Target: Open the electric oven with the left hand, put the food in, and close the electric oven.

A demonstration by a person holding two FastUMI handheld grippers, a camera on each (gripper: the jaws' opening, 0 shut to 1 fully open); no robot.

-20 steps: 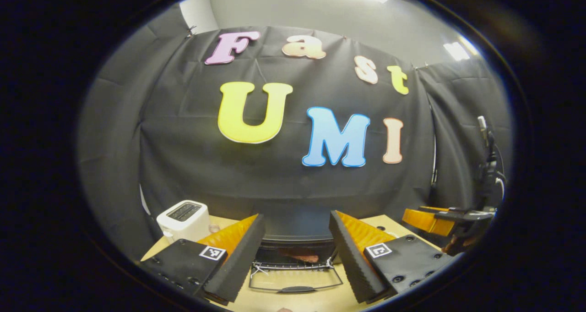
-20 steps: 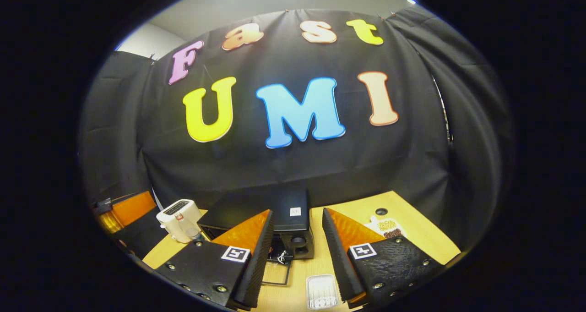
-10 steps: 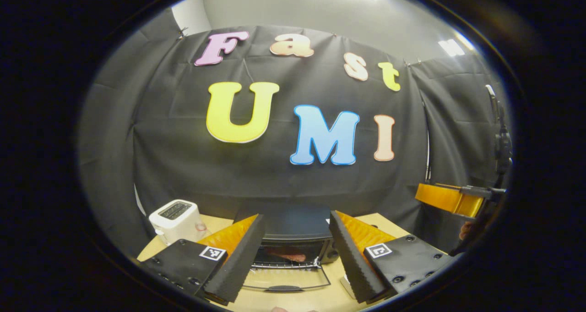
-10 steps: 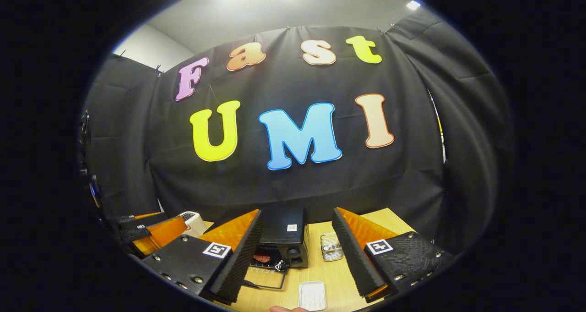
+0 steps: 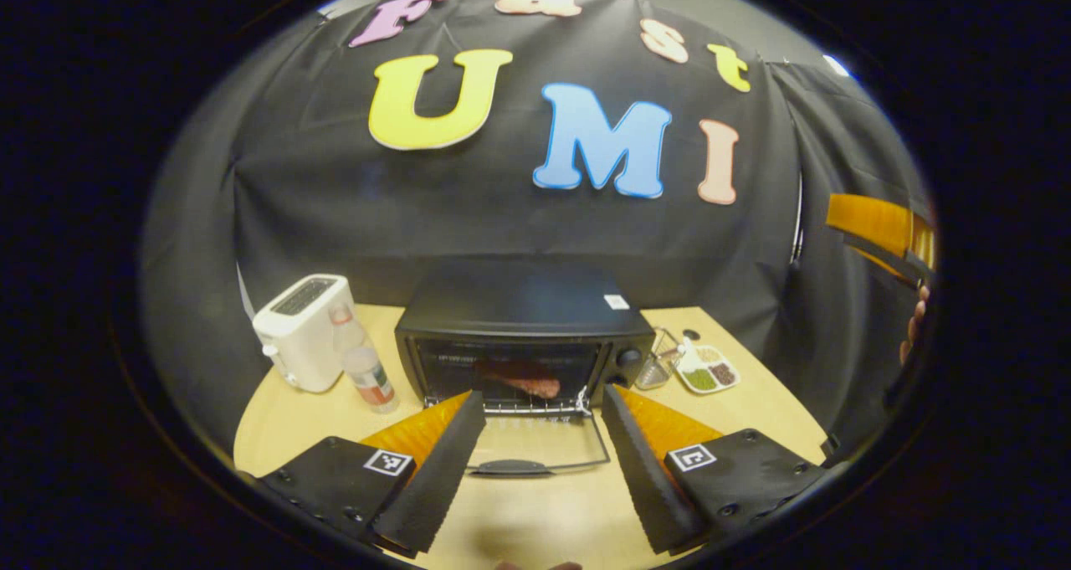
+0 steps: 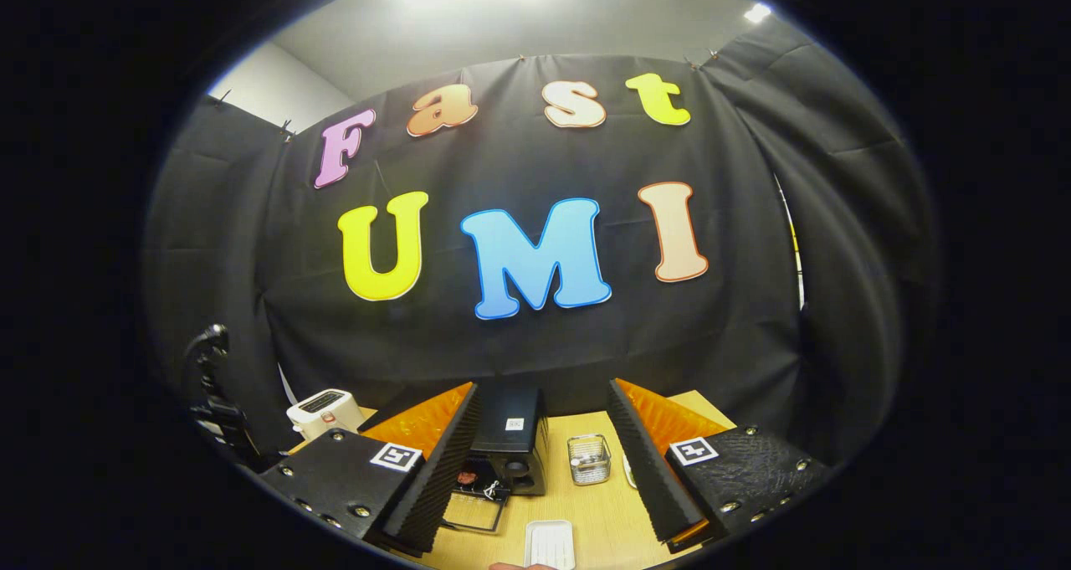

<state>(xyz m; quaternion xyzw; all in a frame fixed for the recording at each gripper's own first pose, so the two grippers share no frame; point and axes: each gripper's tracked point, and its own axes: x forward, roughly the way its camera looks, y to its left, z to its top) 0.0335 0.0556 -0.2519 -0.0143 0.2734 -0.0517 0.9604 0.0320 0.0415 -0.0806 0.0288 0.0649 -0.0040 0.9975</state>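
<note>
The black electric oven (image 5: pixel 523 302) stands mid-table with its glass door (image 5: pixel 540 451) folded down flat and the door handle (image 5: pixel 510 467) nearest me. A reddish piece of food (image 5: pixel 520 381) lies on the rack inside. My left gripper (image 5: pixel 542 392) is open and empty, held back from the door with a finger on each side of the opening. The right gripper view has the oven (image 6: pixel 512 432) lower and farther off, door (image 6: pixel 473 511) down, food (image 6: pixel 468 474) inside. My right gripper (image 6: pixel 542 386) is open and empty, also at the far right as right gripper (image 5: pixel 877 225), held by a hand (image 5: pixel 914 327).
A white toaster (image 5: pixel 303 331) and a small bottle (image 5: pixel 369 377) stand left of the oven. A wire basket (image 5: pixel 657 367) and a divided plate (image 5: pixel 709 375) sit to its right. A white tray (image 6: pixel 550 545) lies near the wooden table's (image 5: pixel 535 520) front edge.
The left gripper view has pulled back and tipped down, so the whole oven now shows. My right gripper rose and drew away from the oven. The door stays down.
</note>
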